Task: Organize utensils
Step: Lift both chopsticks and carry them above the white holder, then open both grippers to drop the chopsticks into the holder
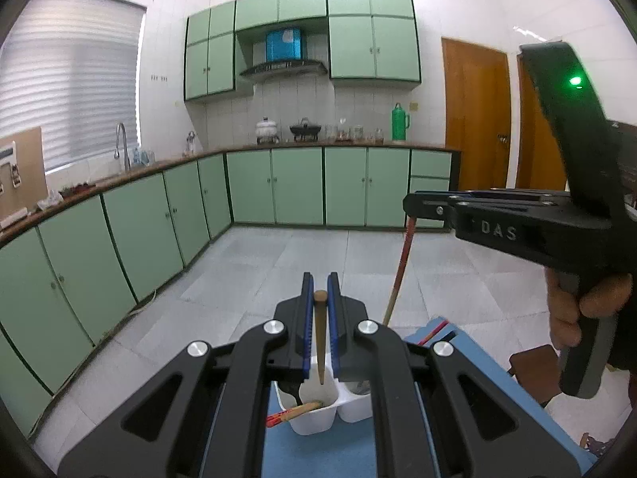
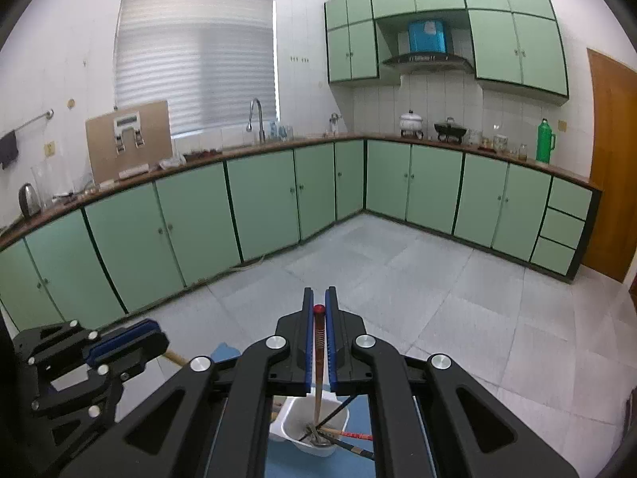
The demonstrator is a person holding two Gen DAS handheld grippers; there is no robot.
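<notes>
My left tongs [image 1: 321, 290] are closed on a plain brown wooden chopstick [image 1: 320, 338], which stands nearly upright between the blue pads [image 1: 305, 326], its blunt top level with the fingertips and its thin end hanging over the white divided holder [image 1: 314, 414] below. That holder sits on the blue desk [image 1: 318, 454], and in its nearer compartment a red-patterned chopstick [image 1: 292, 414] leans out over the rim beside a dark utensil; what lies in the compartment to the right I cannot make out. My right tongs [image 2: 319, 302] are likewise closed, gripping a red-tipped chopstick [image 2: 318, 354] with a banded shaft, held upright with its lower end down inside the white holder [image 2: 296, 426], among a tangle of other sticks and a metal piece that I cannot tell apart. From the left view, the right tongs [image 1: 410, 203] show off to the side, raised, with that long red stick [image 1: 400, 267] dangling from them toward the desk, and a hand [image 1: 585, 310] wrapped round the grip. From the right view, the left tongs [image 2: 159, 336] sit low at the left edge.
</notes>
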